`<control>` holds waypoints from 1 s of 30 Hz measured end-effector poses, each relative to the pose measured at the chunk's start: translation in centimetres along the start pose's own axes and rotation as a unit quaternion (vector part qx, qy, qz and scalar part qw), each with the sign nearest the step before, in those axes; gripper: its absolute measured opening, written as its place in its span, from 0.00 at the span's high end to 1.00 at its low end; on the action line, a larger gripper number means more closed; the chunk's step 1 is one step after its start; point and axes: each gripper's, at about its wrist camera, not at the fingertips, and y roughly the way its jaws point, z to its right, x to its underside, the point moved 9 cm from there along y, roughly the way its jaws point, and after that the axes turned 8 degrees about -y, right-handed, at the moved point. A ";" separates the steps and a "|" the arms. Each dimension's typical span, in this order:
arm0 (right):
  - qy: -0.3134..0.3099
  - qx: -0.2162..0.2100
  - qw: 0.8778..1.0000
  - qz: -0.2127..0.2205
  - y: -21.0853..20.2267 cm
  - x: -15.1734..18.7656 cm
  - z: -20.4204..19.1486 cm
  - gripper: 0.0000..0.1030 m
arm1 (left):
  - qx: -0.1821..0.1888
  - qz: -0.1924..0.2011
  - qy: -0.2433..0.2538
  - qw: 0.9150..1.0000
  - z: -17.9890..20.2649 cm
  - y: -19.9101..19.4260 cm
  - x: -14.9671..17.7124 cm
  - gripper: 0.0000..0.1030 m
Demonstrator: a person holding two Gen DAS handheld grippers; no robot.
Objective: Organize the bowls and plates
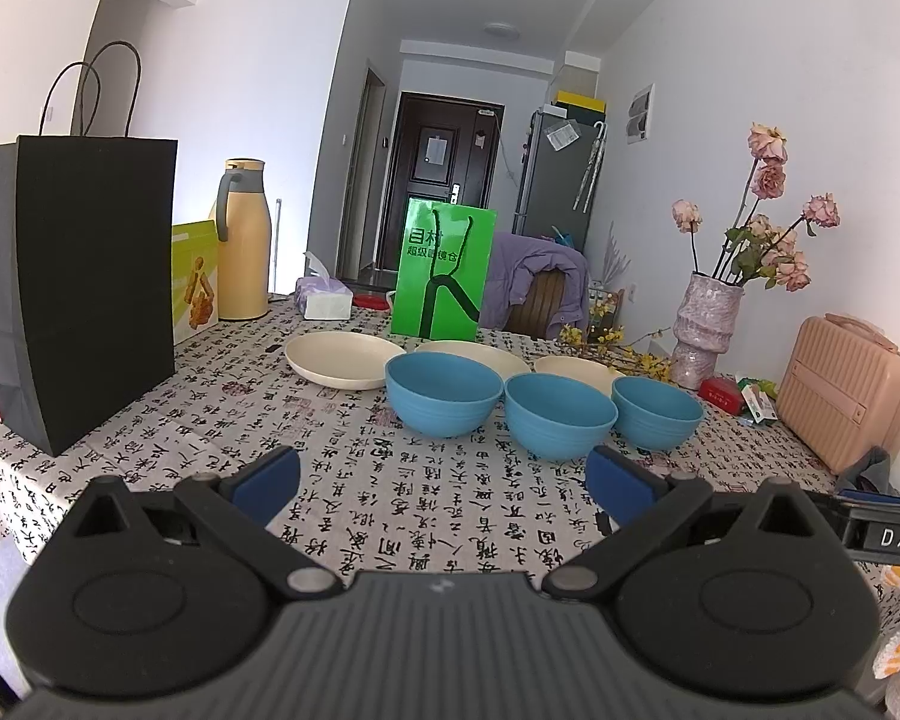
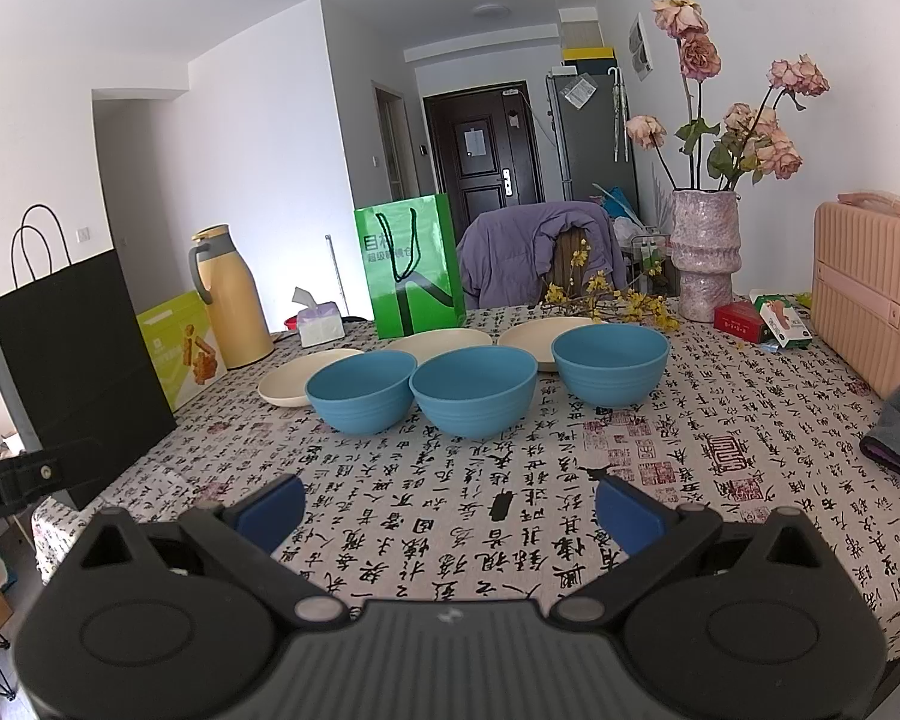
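Observation:
Three blue bowls stand in a row on the patterned tablecloth: left bowl (image 1: 443,393) (image 2: 361,390), middle bowl (image 1: 559,414) (image 2: 473,388), right bowl (image 1: 657,411) (image 2: 609,363). Behind them lie three cream plates: left (image 1: 336,358) (image 2: 294,381), middle (image 1: 480,354) (image 2: 441,339), right (image 1: 576,369) (image 2: 531,333). My left gripper (image 1: 444,483) is open and empty, hovering over the cloth in front of the bowls. My right gripper (image 2: 450,507) is open and empty, also short of the bowls.
A black paper bag (image 1: 84,282) (image 2: 72,354) stands at the left. A yellow thermos (image 1: 243,240), a tissue pack (image 1: 324,297) and a green bag (image 1: 444,270) stand at the back. A vase of roses (image 2: 705,252) and a pink case (image 2: 870,288) stand at the right.

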 end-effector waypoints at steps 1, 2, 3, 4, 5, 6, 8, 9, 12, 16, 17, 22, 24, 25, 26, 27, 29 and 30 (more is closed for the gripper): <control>0.000 0.000 1.000 0.000 0.0 0.0 0.0 0.00 | 0.000 0.000 0.000 1.000 0.0 0.0 0.0 0.00; 0.000 0.000 1.000 0.000 0.0 0.0 0.0 0.00 | 0.000 0.000 0.000 1.000 0.0 0.0 -0.1 0.00; 0.000 0.000 1.000 0.000 0.0 0.0 0.0 0.00 | 0.000 0.000 0.000 1.000 0.0 0.0 -0.1 0.00; 0.000 0.000 1.000 0.000 0.0 0.0 0.0 0.00 | 0.000 0.000 0.000 1.000 0.0 0.0 -0.1 0.00; 0.000 0.000 1.000 0.000 0.0 0.0 0.0 0.00 | -0.001 0.000 0.000 1.000 0.0 0.0 -0.1 0.00; 0.000 0.000 1.000 0.000 0.0 0.0 0.0 0.00 | -0.001 0.000 0.000 1.000 0.0 0.0 -0.1 0.00; 0.000 0.000 1.000 0.000 0.0 0.0 0.0 0.00 | -0.001 0.000 0.000 1.000 0.0 0.0 -0.1 0.00; 0.000 0.000 1.000 0.000 0.0 0.0 0.0 0.00 | -0.001 0.001 0.000 1.000 0.0 0.0 -0.1 0.00; -0.001 0.000 1.000 0.000 0.1 0.0 0.0 0.00 | -0.001 0.000 0.000 1.000 -0.1 0.0 -0.1 0.00; -0.007 0.001 1.000 0.001 0.5 0.0 0.1 0.00 | -0.004 0.001 -0.001 1.000 -0.3 0.1 -0.2 0.00; -0.009 0.001 1.000 0.000 0.7 0.0 0.1 0.00 | -0.004 0.001 -0.003 1.000 -0.4 0.2 -0.2 0.00; -0.017 0.001 1.000 -0.003 2.0 -0.5 0.0 0.00 | -0.011 -0.002 -0.002 1.000 -0.7 1.2 -0.9 0.00; -0.020 -0.001 1.000 -0.004 2.5 -0.9 -0.2 0.00 | -0.012 -0.003 -0.004 1.000 -0.9 1.6 -1.2 0.00; -0.022 -0.002 1.000 -0.005 2.8 -1.0 -0.3 0.00 | -0.012 -0.004 -0.004 1.000 -0.9 1.9 -1.3 0.00; -0.024 -0.003 1.000 -0.006 3.2 -1.2 -0.4 0.00 | -0.013 -0.005 -0.006 1.000 -1.1 2.1 -1.5 0.00; -0.026 -0.004 1.000 -0.007 3.5 -1.3 -0.5 0.00 | -0.015 -0.006 -0.008 1.000 -1.2 2.4 -1.6 0.00; -0.030 -0.005 0.999 -0.010 4.2 -1.6 -0.8 0.00 | -0.017 -0.010 -0.013 1.000 -1.6 3.1 -1.9 0.00; -0.031 -0.006 0.999 -0.011 4.5 -1.7 -0.9 0.00 | -0.019 -0.012 -0.015 1.000 -1.8 3.4 -2.0 0.00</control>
